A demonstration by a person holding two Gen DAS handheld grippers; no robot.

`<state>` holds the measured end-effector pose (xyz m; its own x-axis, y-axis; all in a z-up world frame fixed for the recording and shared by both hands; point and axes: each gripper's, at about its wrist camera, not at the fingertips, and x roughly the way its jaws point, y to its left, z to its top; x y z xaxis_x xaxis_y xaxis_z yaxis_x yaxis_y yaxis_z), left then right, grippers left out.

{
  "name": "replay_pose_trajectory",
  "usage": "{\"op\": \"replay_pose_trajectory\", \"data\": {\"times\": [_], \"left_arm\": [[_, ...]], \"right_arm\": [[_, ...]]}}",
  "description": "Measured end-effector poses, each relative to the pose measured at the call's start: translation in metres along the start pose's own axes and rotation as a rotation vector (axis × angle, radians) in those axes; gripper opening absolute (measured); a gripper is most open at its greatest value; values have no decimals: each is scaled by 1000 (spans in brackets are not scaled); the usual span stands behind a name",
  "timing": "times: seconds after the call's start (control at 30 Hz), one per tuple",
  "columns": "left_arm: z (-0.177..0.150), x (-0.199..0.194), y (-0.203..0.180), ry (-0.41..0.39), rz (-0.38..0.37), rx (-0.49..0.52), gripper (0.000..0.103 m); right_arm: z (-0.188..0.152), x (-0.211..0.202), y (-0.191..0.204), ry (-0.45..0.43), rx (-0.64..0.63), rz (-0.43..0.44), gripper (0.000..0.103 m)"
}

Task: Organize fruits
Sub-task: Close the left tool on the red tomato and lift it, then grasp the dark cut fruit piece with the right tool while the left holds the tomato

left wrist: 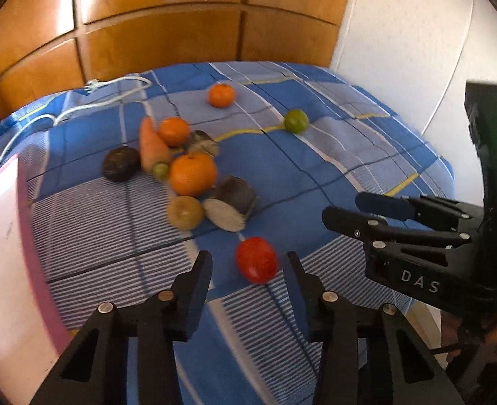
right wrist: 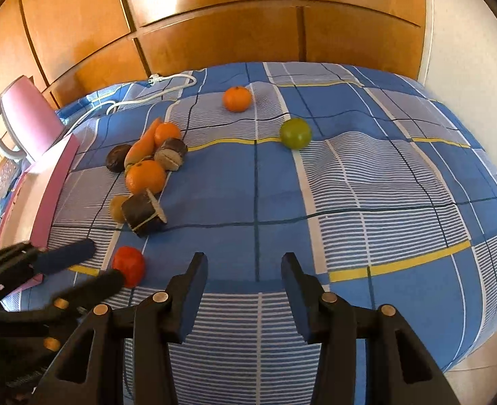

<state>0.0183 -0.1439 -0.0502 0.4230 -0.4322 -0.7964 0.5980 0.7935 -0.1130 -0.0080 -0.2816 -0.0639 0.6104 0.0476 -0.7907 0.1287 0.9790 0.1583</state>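
Observation:
A red tomato (left wrist: 256, 259) lies on the blue checked cloth between the tips of my open left gripper (left wrist: 250, 263); it also shows in the right wrist view (right wrist: 129, 265). A cluster further back holds a big orange (left wrist: 193, 174), a smaller orange (left wrist: 173, 131), a carrot (left wrist: 151, 146), a dark avocado (left wrist: 120, 163), a kiwi (left wrist: 185, 212) and two cut dark-skinned pieces (left wrist: 230, 206). A lone orange (left wrist: 221, 95) and a green fruit (left wrist: 296, 120) lie apart. My right gripper (right wrist: 245, 266) is open and empty over bare cloth.
A pink box (left wrist: 2, 236) stands at the left edge of the bed, with a pink-seated chair (right wrist: 29, 125) behind it. A white cable (left wrist: 113, 94) lies at the back left. Wooden wardrobe doors (right wrist: 248, 17) stand behind the bed.

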Motion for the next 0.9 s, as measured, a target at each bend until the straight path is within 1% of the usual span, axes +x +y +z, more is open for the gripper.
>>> {"op": "replay_pose_trajectory", "data": {"times": [0.07,0.13,0.17,0.2,0.23,0.3,0.37,0.47,0.6,0.77,0.9], "left_arm": [[0,6,-4,13,-6,9,44],[-2,13,-2,32,4,-5,35],[-3,14,0,28,14,-19,28],[-4,12,4,21,11,-34,27],[-5,10,9,13,7,-58,27],[-6,8,17,2,25,-94,27],[-9,4,30,-8,30,-147,26],[-14,-3,45,-28,66,-207,26],[-17,-8,56,-44,106,-251,26],[-18,-12,60,-62,126,-268,26],[-18,-14,60,-73,132,-269,26]], "right_arm": [[1,-1,-3,-3,10,4,46],[2,0,-5,1,18,10,46],[2,0,-6,1,22,16,46],[3,-1,-6,2,24,23,46],[3,-1,-6,2,24,32,46],[5,0,-4,5,24,62,46],[7,2,-1,17,24,109,46],[13,5,10,23,0,167,46],[20,8,31,26,-58,230,46],[30,17,50,40,-137,246,46],[34,30,61,60,-197,217,46]]}}
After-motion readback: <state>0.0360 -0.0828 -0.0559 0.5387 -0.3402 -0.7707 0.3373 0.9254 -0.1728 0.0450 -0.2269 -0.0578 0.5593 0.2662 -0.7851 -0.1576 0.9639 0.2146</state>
